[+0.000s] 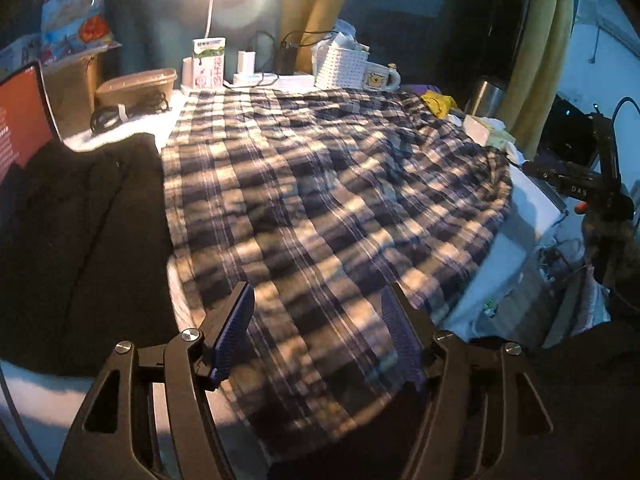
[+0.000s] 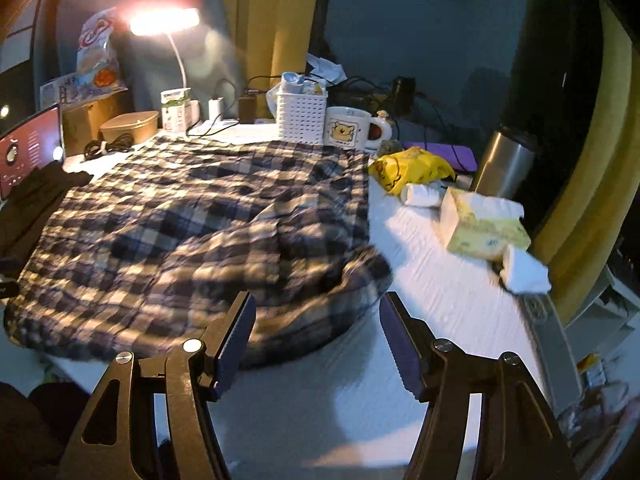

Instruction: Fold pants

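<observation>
Left wrist view: low, close, angled down past own jaws onto plaid pants [image 1: 320,200]; right wrist view: same downward tilt, pants [image 2: 192,232] ahead-left of jaws; both share pants, lamp [image 2: 164,22], white basket [image 1: 340,66].

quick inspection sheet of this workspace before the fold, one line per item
surface: white table, mostly covered by fabric
job's things: plaid pants spread flat, rumpled at their right end
clutter: black garment left of the pants; white basket, bear mug, yellow bag, tissue box, steel tumbler, lidded bowl
grippers: left tongs open over the pants' near edge; right tongs open at the rumpled end; neither holds anything
cables: coiled black cable by the bowl; chargers at the back
surroundings: lit desk lamp, yellow curtain, red screen
</observation>
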Motion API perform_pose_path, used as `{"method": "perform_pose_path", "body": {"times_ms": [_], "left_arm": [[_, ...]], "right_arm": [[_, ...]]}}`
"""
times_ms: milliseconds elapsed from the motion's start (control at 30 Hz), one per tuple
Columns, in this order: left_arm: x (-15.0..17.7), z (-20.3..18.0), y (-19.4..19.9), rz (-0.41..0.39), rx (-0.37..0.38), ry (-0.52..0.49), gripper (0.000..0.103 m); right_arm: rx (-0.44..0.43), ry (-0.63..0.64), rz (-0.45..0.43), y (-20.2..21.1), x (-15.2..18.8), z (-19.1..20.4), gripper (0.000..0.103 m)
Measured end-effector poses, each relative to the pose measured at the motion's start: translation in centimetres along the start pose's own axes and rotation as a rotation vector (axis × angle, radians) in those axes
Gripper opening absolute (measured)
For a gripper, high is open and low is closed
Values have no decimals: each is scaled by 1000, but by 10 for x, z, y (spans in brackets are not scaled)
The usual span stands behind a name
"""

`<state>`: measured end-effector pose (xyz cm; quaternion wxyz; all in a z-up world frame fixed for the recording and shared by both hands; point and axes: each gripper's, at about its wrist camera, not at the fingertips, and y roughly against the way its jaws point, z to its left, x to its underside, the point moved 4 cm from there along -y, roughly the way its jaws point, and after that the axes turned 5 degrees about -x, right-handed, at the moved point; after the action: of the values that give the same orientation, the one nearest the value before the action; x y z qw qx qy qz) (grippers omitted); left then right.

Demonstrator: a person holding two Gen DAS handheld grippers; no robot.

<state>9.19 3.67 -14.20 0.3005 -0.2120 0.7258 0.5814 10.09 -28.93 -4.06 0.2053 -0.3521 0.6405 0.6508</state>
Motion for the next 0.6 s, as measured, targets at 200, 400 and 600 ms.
{"method": "perform_pose_path", "body": {"times_ms": [200, 400, 600], "left_arm": [[0, -50, -7, -11, 47, -105, 66], [-4, -84, -24, 7, 66, -202, 67], [13, -91, -46, 76, -47, -304, 67]], "right_arm": [[-17, -34, 0, 9, 13, 3, 76], [-11, -56, -18, 16, 26, -2, 76], [-24, -86, -16, 12, 34, -14, 77]]}}
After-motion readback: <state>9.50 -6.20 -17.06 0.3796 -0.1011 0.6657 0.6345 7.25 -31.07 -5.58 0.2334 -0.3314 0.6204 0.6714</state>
